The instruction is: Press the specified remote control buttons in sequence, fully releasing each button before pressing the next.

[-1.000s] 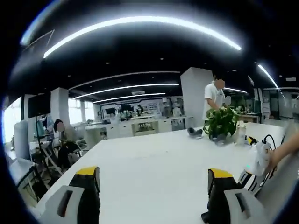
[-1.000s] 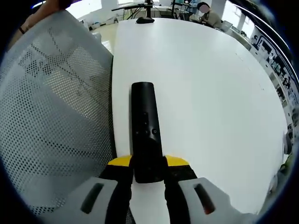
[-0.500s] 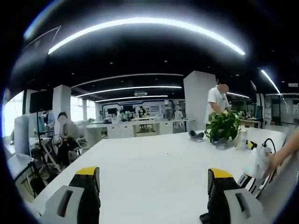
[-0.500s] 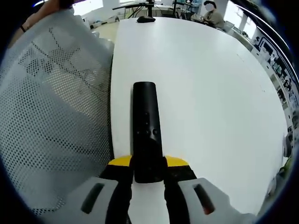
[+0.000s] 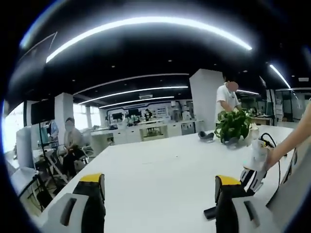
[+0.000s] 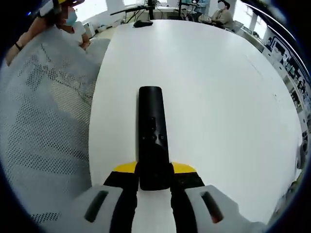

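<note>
— While the right gripper [image 6: 154, 175] looks straight down its jaws, what do you make out there?

— A black remote [image 6: 152, 136] lies lengthwise on the white table [image 6: 218, 97], its near end clamped between the two yellow-tipped jaws, its far end pointing away across the tabletop. Small buttons sit about halfway along it.

— And from the left gripper view?

— That one faces out across the same table [image 5: 160, 170] at a low angle into a big office. The left gripper [image 5: 160, 194] has its jaws spread wide with nothing between them, just bare tabletop. At the right edge the right gripper [image 5: 253, 167] comes into sight, held by a person's hand [image 5: 274, 155], with the dark tip of the remote [image 5: 210, 212] poking out beside the left gripper's right jaw.

— Anything else around?

— A potted plant [image 5: 233, 127] stands at the far side of the table, a small dark object [image 5: 204, 136] just beside it. A person in a white shirt [image 5: 226, 99] stands behind the plant, another person [image 5: 73, 143] sits at the left. In the right gripper view, a white mesh chair back [image 6: 43, 141] covers the left side and hides the table's edge there, and a dark object [image 6: 143, 23] rests at the far end of the table.
</note>
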The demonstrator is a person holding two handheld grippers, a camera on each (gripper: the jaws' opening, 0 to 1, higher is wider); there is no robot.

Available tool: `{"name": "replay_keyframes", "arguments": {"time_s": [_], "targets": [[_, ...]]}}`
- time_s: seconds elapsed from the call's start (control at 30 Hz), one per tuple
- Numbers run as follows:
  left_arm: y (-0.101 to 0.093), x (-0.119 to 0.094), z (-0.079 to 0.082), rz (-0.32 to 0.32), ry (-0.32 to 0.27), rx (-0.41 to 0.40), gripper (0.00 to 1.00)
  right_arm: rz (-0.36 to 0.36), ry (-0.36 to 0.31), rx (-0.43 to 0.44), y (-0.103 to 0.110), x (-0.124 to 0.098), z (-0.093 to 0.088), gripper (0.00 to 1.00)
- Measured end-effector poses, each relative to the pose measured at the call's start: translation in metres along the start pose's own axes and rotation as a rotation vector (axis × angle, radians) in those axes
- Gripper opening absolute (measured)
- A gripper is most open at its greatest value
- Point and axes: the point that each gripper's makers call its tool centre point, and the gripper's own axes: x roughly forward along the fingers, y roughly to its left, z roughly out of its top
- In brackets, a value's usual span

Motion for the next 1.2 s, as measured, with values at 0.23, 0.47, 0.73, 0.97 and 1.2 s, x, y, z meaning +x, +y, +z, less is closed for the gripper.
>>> {"name": "replay_keyframes", "arguments": {"time_s": [0.23, 0.47, 0.73, 0.97, 1.2], "targets": [[0.002, 0.001, -0.003, 0.005, 0.013, 0.005, 0.97, 0.008, -0.007, 0.015, -0.028, 0.001, 0.006, 0.24], [0.004, 0.000, -0.003, 0.016, 0.015, 0.015, 0.96, 0.010, -0.007, 0.026, -0.055, 0.001, 0.012, 0.24], [0.005, 0.000, -0.004, 0.023, 0.019, 0.017, 0.96, 0.009, -0.001, 0.035, -0.079, 0.001, 0.015, 0.24], [0.006, 0.000, -0.007, 0.025, 0.037, 0.023, 0.95, 0.009, -0.003, 0.064, -0.107, 0.001, 0.018, 0.24], [0.006, 0.000, -0.009, 0.025, 0.046, 0.030, 0.95, -0.011, -0.003, 0.092, -0.127, 0.000, 0.021, 0.24]]}}
